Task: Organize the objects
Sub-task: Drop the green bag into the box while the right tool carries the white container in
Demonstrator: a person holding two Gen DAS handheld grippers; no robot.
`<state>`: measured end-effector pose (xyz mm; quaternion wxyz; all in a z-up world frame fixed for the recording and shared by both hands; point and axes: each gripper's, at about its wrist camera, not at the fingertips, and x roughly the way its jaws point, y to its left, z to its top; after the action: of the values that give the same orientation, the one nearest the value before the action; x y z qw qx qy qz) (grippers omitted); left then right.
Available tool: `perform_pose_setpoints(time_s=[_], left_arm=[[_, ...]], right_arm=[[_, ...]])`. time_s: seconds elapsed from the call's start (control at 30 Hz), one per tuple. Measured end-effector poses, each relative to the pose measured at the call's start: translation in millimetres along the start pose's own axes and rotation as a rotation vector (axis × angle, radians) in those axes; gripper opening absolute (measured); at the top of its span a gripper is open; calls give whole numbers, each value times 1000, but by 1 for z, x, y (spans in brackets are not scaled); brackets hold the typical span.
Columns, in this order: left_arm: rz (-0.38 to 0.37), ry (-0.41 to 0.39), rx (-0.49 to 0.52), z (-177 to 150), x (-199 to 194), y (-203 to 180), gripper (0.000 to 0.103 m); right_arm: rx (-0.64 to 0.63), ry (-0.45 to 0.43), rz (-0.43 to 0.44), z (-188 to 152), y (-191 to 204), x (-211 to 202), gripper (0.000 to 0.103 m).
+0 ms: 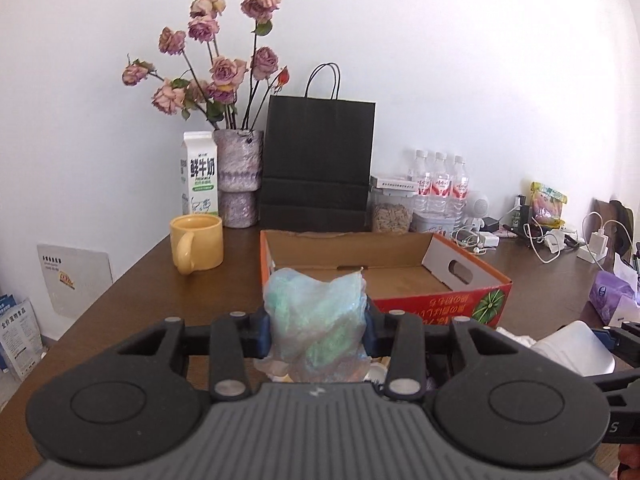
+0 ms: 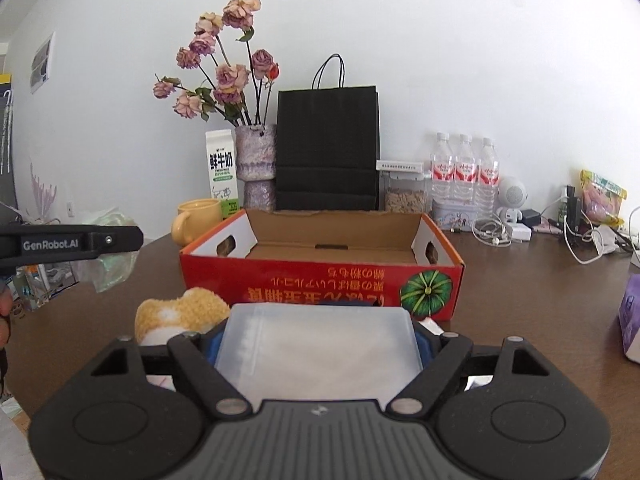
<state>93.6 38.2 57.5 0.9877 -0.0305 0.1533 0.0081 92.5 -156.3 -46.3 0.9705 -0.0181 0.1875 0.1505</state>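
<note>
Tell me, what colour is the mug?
The mug is yellow; it shows best in the left wrist view.

The table is dark wood with a dull sheen. The open box is printed cardboard, raw brown inside. The crumpled bag is thin, translucent plastic; the lidded container frosted plastic. The mug looks glazed, the black bag matt paper.
</note>
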Motion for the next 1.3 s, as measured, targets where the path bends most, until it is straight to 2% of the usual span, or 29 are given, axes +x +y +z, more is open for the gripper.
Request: perform_pose_setpoints(time_s=[0.23,0.63,0.93,1.3], left_arm=[[-11,-19,-13,33,43,-27,42],[35,22,-85,58,126,-33,42],[69,43,-68,70,174,-39,42],[102,191,-81,58,221,-28,42]], right_arm=[[-8,-67,18,43,-14,40,81],[-33,-84,12,96,-28,135,81],[-3,-32,25,111,-41,191,81],[27,105,9,103,-61,235,81]])
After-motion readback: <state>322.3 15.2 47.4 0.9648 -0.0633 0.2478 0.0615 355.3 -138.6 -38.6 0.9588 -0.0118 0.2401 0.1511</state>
